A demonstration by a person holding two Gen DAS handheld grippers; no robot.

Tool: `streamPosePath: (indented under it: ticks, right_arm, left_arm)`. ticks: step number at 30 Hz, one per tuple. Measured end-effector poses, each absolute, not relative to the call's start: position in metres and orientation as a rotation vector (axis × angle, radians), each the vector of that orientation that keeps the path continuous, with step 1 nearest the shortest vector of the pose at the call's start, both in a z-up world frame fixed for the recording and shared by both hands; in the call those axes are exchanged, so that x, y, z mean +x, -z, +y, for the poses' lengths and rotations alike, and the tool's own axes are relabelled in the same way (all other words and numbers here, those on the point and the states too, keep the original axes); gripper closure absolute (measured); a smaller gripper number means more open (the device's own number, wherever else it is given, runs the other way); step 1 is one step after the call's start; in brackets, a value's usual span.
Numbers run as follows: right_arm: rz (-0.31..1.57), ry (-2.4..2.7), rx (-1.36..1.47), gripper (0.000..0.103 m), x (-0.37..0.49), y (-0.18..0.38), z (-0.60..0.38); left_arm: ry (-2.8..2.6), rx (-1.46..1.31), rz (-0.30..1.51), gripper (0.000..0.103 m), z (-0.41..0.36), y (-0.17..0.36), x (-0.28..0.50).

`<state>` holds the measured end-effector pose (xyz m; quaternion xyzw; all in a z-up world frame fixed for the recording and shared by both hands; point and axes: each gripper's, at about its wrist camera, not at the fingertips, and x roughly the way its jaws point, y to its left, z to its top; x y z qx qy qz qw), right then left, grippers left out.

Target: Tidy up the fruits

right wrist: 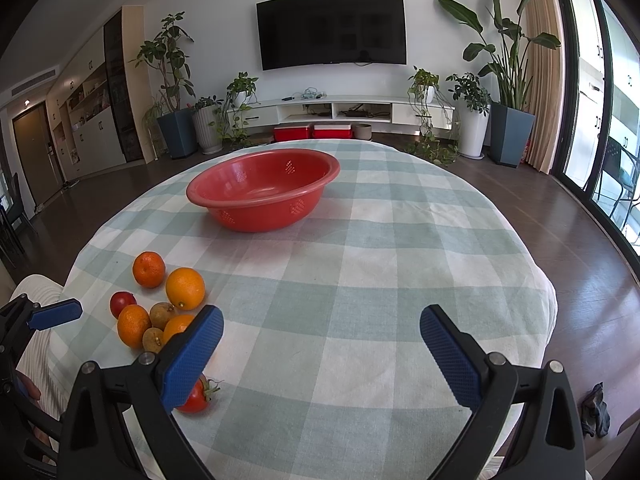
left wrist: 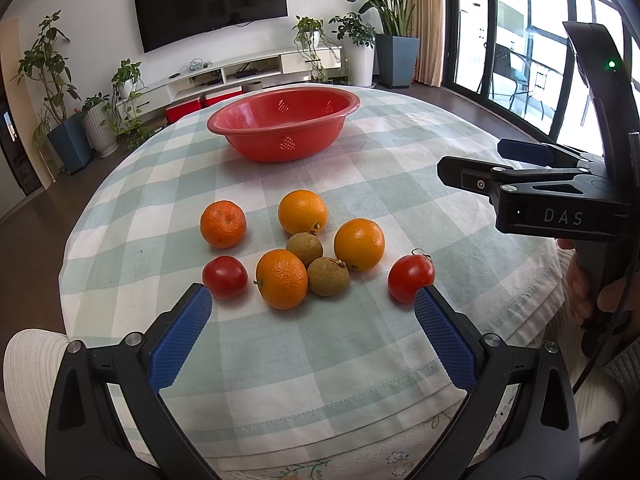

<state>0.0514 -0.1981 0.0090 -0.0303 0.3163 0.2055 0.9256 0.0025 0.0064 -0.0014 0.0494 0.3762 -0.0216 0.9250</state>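
While both tongs hung above the near edge of the desk, all the fruit lay loose on the checked cloth, none of it in the red bowl. The bowl stood toward the far edge, well apart from the fruit and with nothing visible inside it.

The left tongs were spread wide and held nothing, their blue pads framing the cluster from the near side. In that cluster lay four orange fruits: one at the far left, one farthest from the near edge, one to the right, and one nearest. Two small brown fruits sat among them, touching each other and the oranges beside them. A red tomato lay just beside the nearest orange on its left, and a second tomato with a green stem lay apart to the right, close to the right pad of the left tongs.

The right tongs were likewise wide open and empty, over bare cloth toward the right side of the desk. In the right wrist view their left pad partly hid that stemmed tomato.
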Motion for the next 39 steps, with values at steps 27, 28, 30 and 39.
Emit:
streamPosePath:
  ticks: [27, 28, 30, 39]
  right_arm:
    - [0.65, -0.422, -0.063, 0.002, 0.051, -0.009, -0.198]
    - [0.649, -0.422, -0.062, 0.002, 0.051, -0.009, -0.198]
    - [0.65, -0.422, -0.063, 0.002, 0.051, -0.009, -0.198]
    - [0.65, -0.422, -0.063, 0.002, 0.05, -0.01, -0.198]
  left_arm:
    - [0.043, 0.099, 0.774, 0.0, 0.016, 0.0, 0.001]
    - [0.044, 0.099, 0.775, 0.0, 0.016, 0.0, 0.001]
    - [0.043, 0.101, 0.775, 0.0, 0.016, 0.0, 0.001]
    - [0.043, 0.1, 0.774, 0.0, 0.016, 0.001, 0.001]
